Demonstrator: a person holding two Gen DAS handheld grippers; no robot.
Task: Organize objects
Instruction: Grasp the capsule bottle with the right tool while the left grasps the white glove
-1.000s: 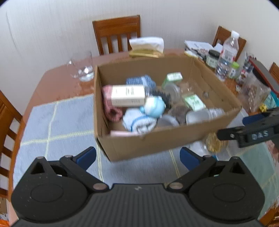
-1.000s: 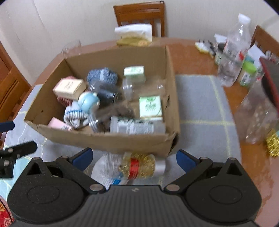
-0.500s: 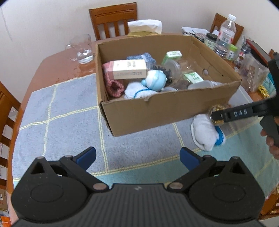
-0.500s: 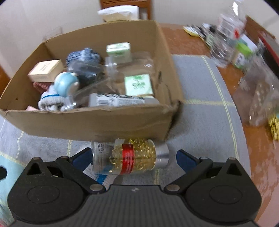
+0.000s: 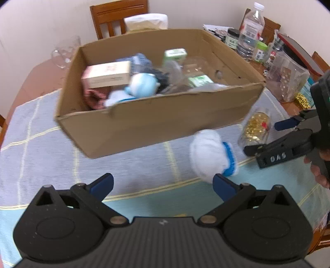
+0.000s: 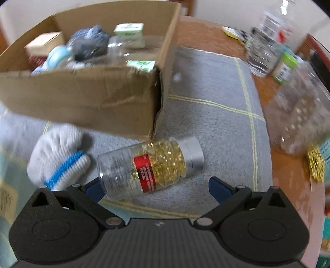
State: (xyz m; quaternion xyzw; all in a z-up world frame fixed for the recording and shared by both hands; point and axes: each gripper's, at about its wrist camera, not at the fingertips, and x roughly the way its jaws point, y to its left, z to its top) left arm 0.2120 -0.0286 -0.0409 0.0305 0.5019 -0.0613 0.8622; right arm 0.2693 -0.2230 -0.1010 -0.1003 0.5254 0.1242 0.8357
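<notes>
A wooden table is seen covered by a grey cloth crossed with pale yellow lines, a teal panel showing along its near edge. Wooden chairs are set against a plain cream wall. A clear glass is stood on the bare wood at the far left; a plastic bottle, small jars and a clear tub are crowded at the far right.

A creased cardboard box, open-topped and torn at one corner, is placed on the cloth. It is filled with a pink carton, a pale blue ball, green-labelled packs and knitted items.

Two things are left outside the box, just beside its near wall. A rolled white sock with a blue band is shown soft and ribbed. A clear jar of gold capsules, red-labelled and silver-capped, is laid on its side, its cap near the torn corner.

The left gripper is held wide open with nothing between its blue pads; the sock is seen just beyond its right pad, and contact cannot be made out. The right gripper is likewise spread wide and grips nothing; the jar is lying between its fingers and just ahead, its base overlapping the left pad. In the left view the right gripper is pictured beside the jar, a hand behind it.
</notes>
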